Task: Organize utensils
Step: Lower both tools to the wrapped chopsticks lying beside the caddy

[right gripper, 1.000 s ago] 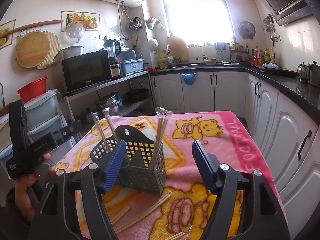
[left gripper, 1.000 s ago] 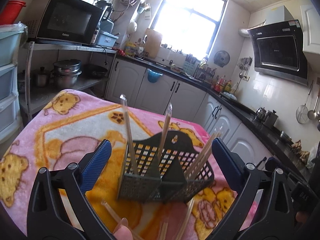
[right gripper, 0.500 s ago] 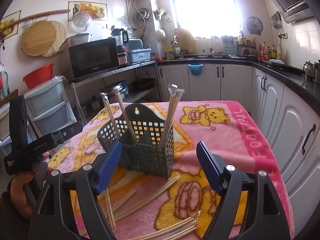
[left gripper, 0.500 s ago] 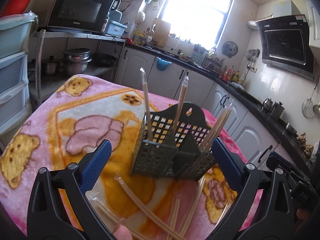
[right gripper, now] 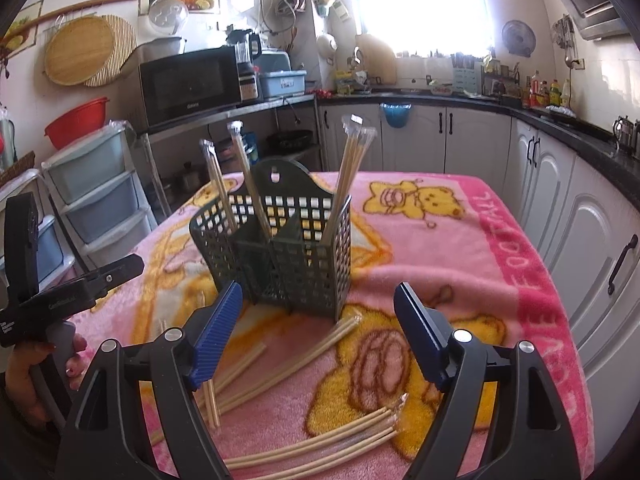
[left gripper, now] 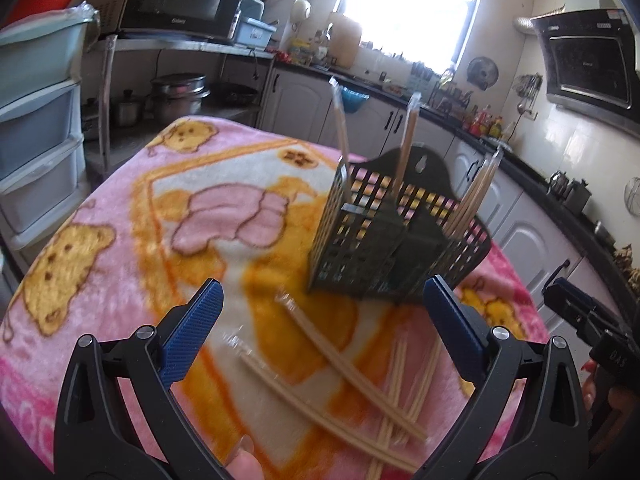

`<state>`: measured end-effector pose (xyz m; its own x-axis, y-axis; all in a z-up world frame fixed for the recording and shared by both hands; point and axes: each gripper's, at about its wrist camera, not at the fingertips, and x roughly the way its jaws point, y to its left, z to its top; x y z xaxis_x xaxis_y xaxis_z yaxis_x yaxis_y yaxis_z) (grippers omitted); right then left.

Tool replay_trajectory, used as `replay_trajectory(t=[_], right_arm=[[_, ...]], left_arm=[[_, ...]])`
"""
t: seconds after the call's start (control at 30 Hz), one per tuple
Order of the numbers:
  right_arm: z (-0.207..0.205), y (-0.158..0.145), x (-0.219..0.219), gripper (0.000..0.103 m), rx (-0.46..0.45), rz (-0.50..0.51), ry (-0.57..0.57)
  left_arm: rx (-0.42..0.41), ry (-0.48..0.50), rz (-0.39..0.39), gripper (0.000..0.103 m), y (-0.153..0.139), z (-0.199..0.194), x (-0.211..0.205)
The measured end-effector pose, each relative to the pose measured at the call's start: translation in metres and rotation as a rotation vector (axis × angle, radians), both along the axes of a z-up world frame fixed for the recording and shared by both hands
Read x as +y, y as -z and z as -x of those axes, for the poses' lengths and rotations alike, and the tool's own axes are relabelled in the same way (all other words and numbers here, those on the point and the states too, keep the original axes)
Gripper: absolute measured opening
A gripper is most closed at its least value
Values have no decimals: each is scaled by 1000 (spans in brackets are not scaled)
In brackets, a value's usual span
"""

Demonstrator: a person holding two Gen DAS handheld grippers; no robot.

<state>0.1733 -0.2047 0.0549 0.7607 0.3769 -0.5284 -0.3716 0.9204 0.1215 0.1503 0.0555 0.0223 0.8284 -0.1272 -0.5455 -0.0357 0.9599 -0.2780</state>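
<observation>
A dark green perforated utensil caddy (left gripper: 396, 236) (right gripper: 280, 248) stands on the pink bear-print blanket (left gripper: 120, 216) (right gripper: 460, 232). Several wrapped chopstick pairs stand upright in its compartments (right gripper: 352, 176) (left gripper: 406, 136). More wrapped pairs lie loose on the blanket in front of it (left gripper: 352, 364) (right gripper: 320, 436). My left gripper (left gripper: 320, 304) is open and empty, above the loose chopsticks. My right gripper (right gripper: 318, 304) is open and empty, just short of the caddy. The left gripper's body also shows in the right wrist view (right gripper: 72, 292).
White base cabinets (right gripper: 440, 140) and a black counter run along the back and right. A metal shelf with a microwave (right gripper: 188, 84) and plastic drawers (right gripper: 92, 196) stand at the left. The table's right edge drops toward the cabinets (right gripper: 600, 280).
Both grippers have drawn back from the caddy, bringing the loose chopsticks on the blanket into view. The left view has swung left and is blurred. Both stay open.
</observation>
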Motion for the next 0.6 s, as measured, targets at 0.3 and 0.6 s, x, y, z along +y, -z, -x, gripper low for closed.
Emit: replay_trajectory(t=[0.3, 0.6], right_arm=[[0, 30, -8, 76, 80, 38, 22], [-1, 53, -20, 76, 146, 71, 52]], left_arm=[[102, -39, -20, 92, 32, 16, 14], [196, -49, 2, 92, 58, 28, 25]])
